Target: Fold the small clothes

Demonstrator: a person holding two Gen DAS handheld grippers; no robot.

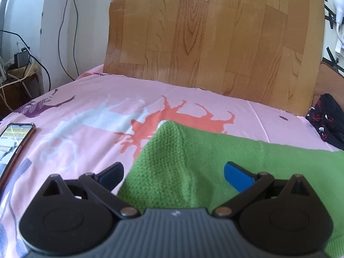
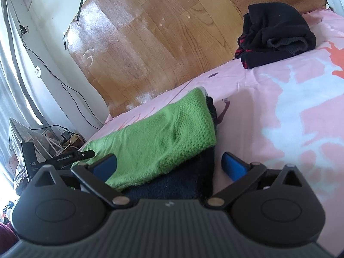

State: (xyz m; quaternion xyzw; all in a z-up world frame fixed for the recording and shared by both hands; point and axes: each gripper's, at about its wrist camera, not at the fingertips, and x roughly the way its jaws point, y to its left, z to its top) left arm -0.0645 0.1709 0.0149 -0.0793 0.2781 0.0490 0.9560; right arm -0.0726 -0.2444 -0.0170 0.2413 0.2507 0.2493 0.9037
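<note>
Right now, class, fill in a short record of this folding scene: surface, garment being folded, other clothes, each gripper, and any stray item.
surface: pink bedsheet with animal prints
garment: green knit garment, lying on the sheet with a dark layer under it
other clothes: black clothing pile near the wooden board
left gripper: open, over the green knit
right gripper: open, nothing clamped
stray item: phone on the sheet

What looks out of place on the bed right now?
A phone lies screen-up at the left edge of the pink sheet, inside the folding area. The black clothes by the wooden board sit in a loose heap, not folded. The green knit itself looks fine.
</note>
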